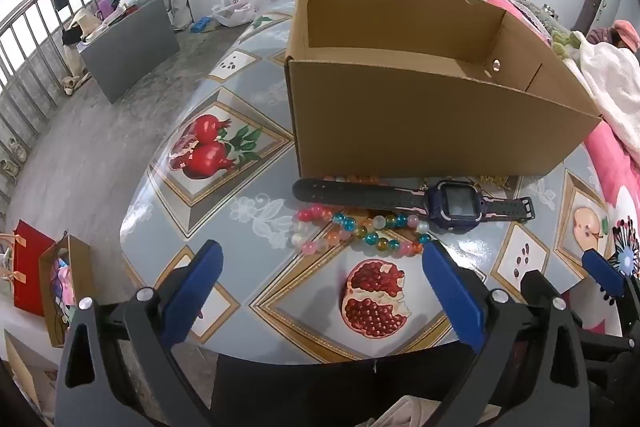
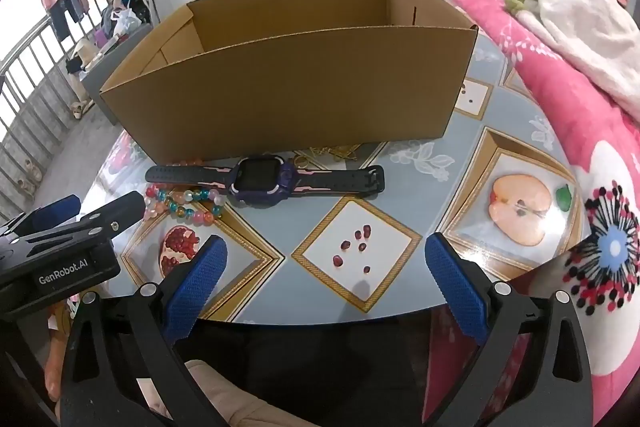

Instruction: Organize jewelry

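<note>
A dark watch (image 1: 416,201) with a purple case lies flat on the table in front of an open cardboard box (image 1: 420,115). A bracelet of coloured beads (image 1: 360,231) lies just before the watch. A gold chain (image 1: 494,181) and some orange beads (image 1: 354,179) peek out along the box's base. My left gripper (image 1: 322,263) is open and empty, near the beads. In the right wrist view the watch (image 2: 264,179), bead bracelet (image 2: 184,205), gold chain (image 2: 328,151) and box (image 2: 288,83) show too. My right gripper (image 2: 326,255) is open and empty, short of the watch.
The round table (image 1: 248,215) has a glossy fruit-print cover. A pink flowered blanket (image 2: 560,99) lies along the right edge. Paper bags (image 1: 44,283) stand on the floor at left. The left gripper's body (image 2: 60,243) shows at the left of the right wrist view.
</note>
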`<control>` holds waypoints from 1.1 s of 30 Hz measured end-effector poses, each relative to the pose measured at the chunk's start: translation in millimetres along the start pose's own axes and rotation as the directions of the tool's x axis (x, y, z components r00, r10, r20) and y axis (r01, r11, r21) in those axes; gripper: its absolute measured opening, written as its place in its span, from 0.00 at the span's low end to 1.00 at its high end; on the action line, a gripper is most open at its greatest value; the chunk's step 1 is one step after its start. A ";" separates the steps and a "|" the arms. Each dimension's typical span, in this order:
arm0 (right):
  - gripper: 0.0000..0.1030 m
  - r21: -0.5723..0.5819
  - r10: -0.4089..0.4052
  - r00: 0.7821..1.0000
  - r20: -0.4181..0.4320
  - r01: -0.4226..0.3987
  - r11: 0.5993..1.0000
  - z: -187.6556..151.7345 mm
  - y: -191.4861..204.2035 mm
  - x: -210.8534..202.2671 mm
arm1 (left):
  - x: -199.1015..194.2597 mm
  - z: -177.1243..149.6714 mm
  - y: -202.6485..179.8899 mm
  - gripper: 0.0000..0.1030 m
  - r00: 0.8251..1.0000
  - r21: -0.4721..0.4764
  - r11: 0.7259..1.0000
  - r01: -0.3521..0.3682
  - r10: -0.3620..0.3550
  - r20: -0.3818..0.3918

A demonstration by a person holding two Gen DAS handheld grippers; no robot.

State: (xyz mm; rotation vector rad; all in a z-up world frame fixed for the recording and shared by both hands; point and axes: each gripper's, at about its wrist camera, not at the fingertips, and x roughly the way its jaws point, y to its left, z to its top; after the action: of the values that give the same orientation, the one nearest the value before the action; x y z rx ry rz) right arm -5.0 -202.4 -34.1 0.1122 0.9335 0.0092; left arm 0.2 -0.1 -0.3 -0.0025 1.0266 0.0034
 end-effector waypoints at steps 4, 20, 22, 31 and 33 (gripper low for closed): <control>0.93 0.001 -0.002 1.000 -0.002 0.002 1.000 0.8 -0.3 0.4 | -0.4 0.0 0.2 0.95 1.000 0.000 1.000 0.000 0.000 0.001; 0.93 -0.001 -0.006 1.000 0.001 0.006 1.000 2.1 1.5 -0.8 | 4.6 -1.8 2.2 0.95 1.000 0.000 1.000 -0.002 0.002 -0.008; 0.93 -0.003 -0.006 1.000 0.001 0.006 1.000 1.9 1.6 0.0 | 5.2 -2.1 2.2 0.95 1.000 0.001 1.000 -0.002 0.002 -0.008; 0.93 -0.003 -0.006 1.000 0.000 0.006 1.000 2.8 1.2 -0.5 | 4.8 -1.6 2.2 0.95 1.000 0.001 1.000 -0.003 0.003 -0.009; 0.93 -0.002 -0.004 1.000 0.000 0.004 1.000 3.0 0.9 -0.9 | 4.9 -1.7 2.2 0.95 1.000 0.002 1.000 -0.003 0.003 -0.009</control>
State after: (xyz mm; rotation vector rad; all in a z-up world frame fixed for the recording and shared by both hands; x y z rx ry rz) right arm -3.2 -201.8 -31.6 0.1081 0.9338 0.0062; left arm 1.3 2.1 -5.4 0.0009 1.0357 0.0050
